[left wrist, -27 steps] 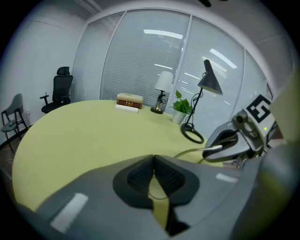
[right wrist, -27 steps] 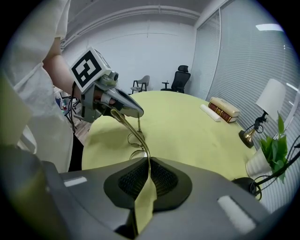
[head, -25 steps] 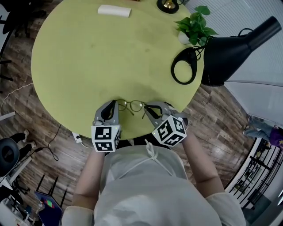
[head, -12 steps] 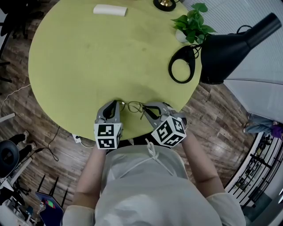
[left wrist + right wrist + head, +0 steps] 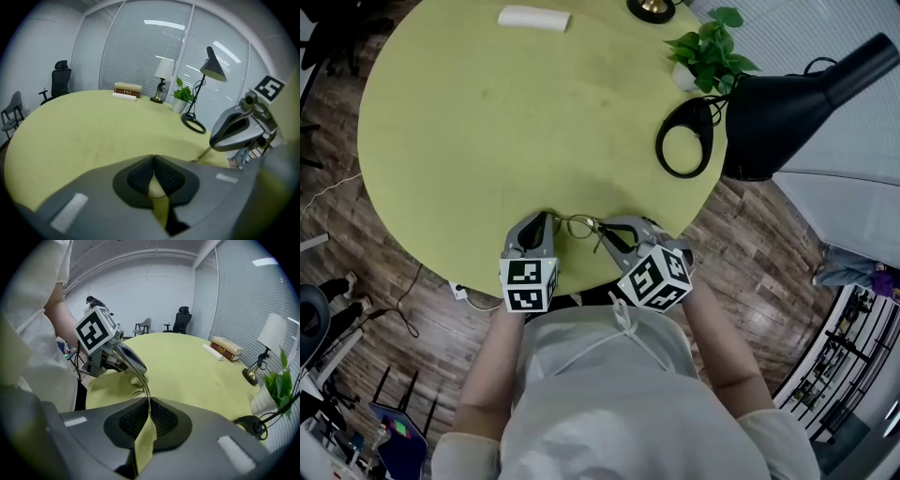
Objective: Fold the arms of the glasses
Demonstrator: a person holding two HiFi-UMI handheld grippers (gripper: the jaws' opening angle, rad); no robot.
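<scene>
Clamping one arm of the thin gold wire-framed glasses (image 5: 579, 225), your right gripper (image 5: 607, 231) grips tight; left gripper (image 5: 535, 227) sits closed (nothing between its pads) just beside them.

Your left gripper (image 5: 541, 221) and right gripper (image 5: 606, 231) sit close together just in front of your body. Both tilt down and away from you, with their tips turned in toward each other. Each marker cube faces up toward your head. Your left forearm (image 5: 492, 361) and right forearm (image 5: 724, 352) reach forward, elbows spread wide. The left jaws are closed, pads meeting at the tips, and nothing shows between them. The right jaws are pinched on a thin arm of the glasses (image 5: 143, 380).
</scene>
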